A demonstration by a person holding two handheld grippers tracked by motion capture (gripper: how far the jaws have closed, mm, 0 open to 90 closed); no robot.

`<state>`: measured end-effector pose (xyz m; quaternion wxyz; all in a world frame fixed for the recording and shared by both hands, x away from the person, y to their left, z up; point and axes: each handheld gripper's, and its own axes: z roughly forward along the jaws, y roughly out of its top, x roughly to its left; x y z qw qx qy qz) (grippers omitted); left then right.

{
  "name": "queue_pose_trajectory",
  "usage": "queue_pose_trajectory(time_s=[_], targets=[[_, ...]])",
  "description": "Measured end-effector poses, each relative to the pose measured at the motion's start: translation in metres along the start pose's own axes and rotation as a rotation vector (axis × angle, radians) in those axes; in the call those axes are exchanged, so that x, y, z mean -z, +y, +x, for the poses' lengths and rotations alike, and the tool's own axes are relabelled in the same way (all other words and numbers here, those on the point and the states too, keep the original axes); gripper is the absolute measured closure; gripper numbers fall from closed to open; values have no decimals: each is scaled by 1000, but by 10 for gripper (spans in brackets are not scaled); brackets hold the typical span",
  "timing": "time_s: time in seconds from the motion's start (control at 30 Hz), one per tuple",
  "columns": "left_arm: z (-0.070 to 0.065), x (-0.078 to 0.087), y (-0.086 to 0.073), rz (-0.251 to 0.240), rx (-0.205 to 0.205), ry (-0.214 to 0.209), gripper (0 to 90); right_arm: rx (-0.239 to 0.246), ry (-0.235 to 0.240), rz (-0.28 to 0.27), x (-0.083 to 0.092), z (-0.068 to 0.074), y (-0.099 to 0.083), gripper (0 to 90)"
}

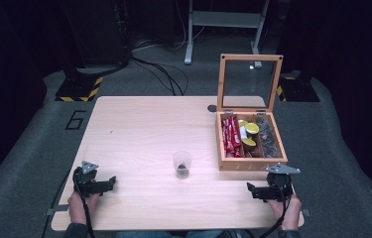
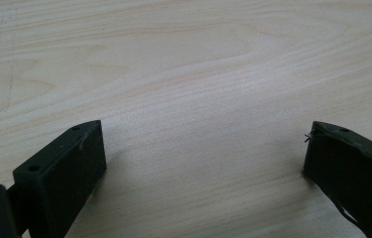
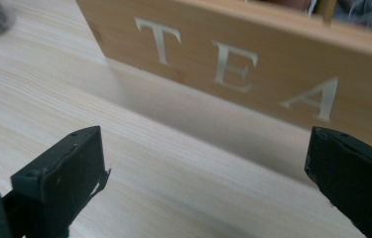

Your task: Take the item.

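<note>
A wooden tea box (image 1: 251, 162) stands at the table's right with its glass lid (image 1: 248, 82) upright. Red packets (image 1: 231, 135), yellow-topped capsules (image 1: 249, 134) and dark sachets (image 1: 268, 138) fill its compartments. A small clear cup (image 1: 182, 164) with something dark at the bottom stands mid-table. My left gripper (image 1: 110, 182) rests open at the front left over bare wood, its jaws wide apart in the left gripper view (image 2: 203, 148). My right gripper (image 1: 251, 190) rests open at the front right, just before the box front lettered TEA (image 3: 243, 59).
The light wooden table (image 1: 139, 129) has free room across its left and middle. A round grommet (image 1: 212, 108) sits near the far edge. Beyond the table are cables, hazard-striped stand bases (image 1: 79, 89) and a white frame (image 1: 223, 22) on grey floor.
</note>
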<state>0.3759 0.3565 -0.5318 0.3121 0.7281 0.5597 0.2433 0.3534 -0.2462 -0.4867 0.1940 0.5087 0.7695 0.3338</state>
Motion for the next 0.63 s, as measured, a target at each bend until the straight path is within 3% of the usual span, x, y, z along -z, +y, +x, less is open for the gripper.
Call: queue_pose_trajectory(time_s=[0.07, 0.23, 0.47, 0.5, 0.63], targets=[[0, 0, 0, 1, -1, 1, 28, -29, -4, 10, -5, -5, -8, 14], [0, 0, 0, 0, -1, 1, 28, -36, -17, 11, -13, -12, -21, 14], [0, 0, 0, 0, -1, 1, 28, -10, -23, 19, -23, -15, -31, 6], [0, 0, 0, 0, 0, 0, 28, 13, -27, 3, -25, -16, -33, 0], [0, 0, 0, 0, 0, 0, 28, 26, -36, -4, -27, -15, -34, 0]])
